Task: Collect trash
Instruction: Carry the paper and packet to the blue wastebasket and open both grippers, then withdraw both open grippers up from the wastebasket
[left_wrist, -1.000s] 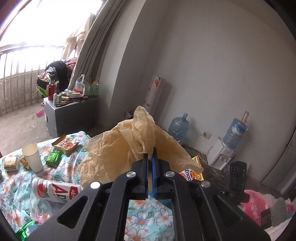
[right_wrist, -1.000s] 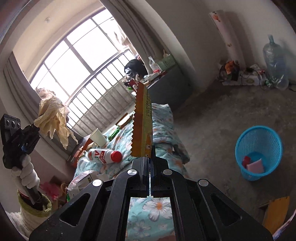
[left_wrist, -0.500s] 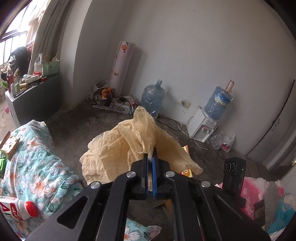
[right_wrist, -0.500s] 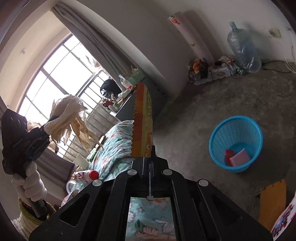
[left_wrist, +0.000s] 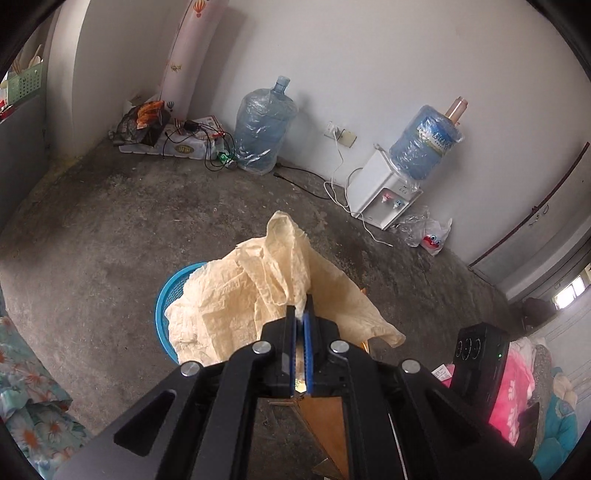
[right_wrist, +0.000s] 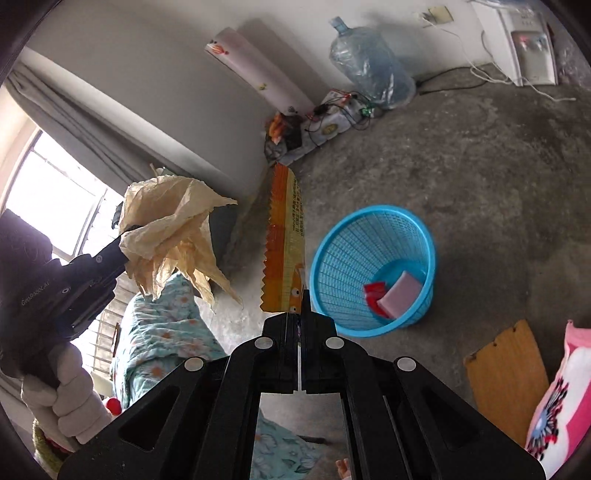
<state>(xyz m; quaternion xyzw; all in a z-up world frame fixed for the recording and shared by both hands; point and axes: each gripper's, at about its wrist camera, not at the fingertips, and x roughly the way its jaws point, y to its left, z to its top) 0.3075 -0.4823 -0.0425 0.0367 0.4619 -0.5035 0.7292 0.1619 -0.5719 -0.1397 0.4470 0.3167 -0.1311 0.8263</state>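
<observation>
My left gripper (left_wrist: 301, 314) is shut on a crumpled tan paper sheet (left_wrist: 258, 295) that hangs in front of the blue mesh trash basket (left_wrist: 166, 295) on the floor. In the right wrist view the same paper (right_wrist: 173, 236) and the left gripper (right_wrist: 125, 242) show at the left, held up in the air. My right gripper (right_wrist: 300, 314) is shut on a flat orange-yellow snack wrapper (right_wrist: 284, 243) that stands upright, just left of the blue basket (right_wrist: 373, 240). The basket holds a pink sponge (right_wrist: 400, 291) and a red scrap (right_wrist: 375, 291).
Concrete floor all around the basket. Two water jugs (left_wrist: 264, 133), a white dispenser (left_wrist: 384, 195) and cables stand along the far wall. A floral-covered bed (right_wrist: 162, 332) is at the left. An orange board (right_wrist: 506, 376) and a pink cushion (right_wrist: 557, 398) lie at the right.
Both grippers have swung away from the bed toward the floor and the blue basket, still holding the paper and the wrapper. The basket is now closer in both views.
</observation>
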